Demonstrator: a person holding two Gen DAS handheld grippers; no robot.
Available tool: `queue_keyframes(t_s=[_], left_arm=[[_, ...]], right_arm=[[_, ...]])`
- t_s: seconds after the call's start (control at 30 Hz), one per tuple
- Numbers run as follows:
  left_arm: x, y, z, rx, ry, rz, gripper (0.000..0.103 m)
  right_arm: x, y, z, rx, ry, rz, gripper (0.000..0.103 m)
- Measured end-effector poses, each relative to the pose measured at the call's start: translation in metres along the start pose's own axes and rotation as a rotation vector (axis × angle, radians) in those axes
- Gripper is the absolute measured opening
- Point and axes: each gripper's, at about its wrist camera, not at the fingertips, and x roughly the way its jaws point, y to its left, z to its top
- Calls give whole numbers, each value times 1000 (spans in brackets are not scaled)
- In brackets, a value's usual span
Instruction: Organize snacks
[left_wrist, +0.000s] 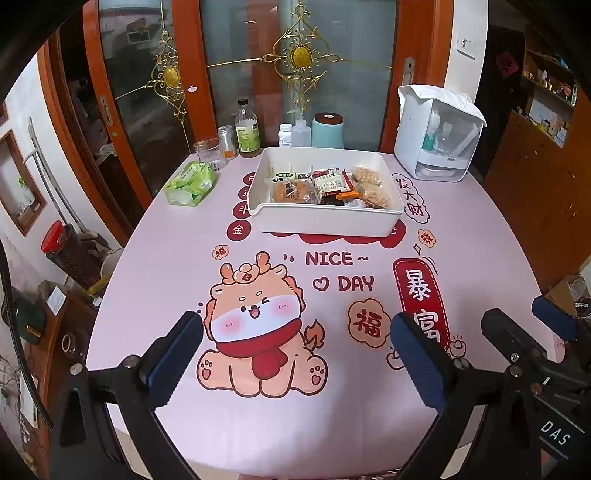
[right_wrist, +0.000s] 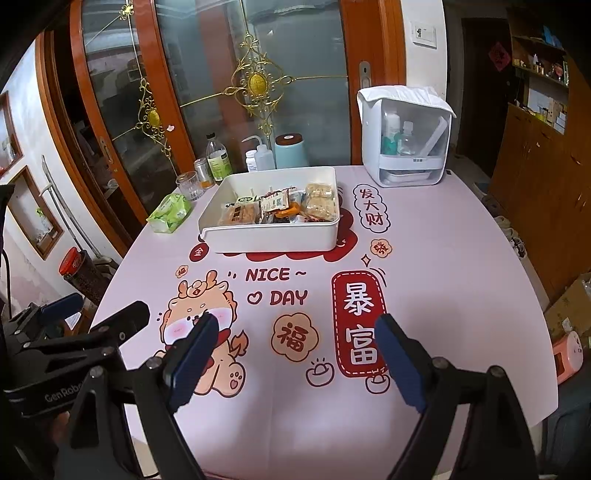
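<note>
Left gripper (left_wrist: 295, 350) fingers wide apart, holding nothing; right gripper (right_wrist: 297, 356) likewise; both well short of snack bin (left_wrist: 325, 221).

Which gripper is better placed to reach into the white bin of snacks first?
Probably the left gripper: the white bin lies straight ahead of it. From the right gripper the bin sits left of centre. Both are open, empty, and similarly far.

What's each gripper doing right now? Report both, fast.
Left gripper: open, holding nothing, above the table mat.
Right gripper: open, holding nothing, above the mat.
</note>
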Motion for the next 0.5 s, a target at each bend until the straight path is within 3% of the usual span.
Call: queue_keyframes(t_s=[0.5], left_arm=[[3,-4,3,-4,2,2,101]], right_arm=[[5,-4,7,-1,-2,-10,87]])
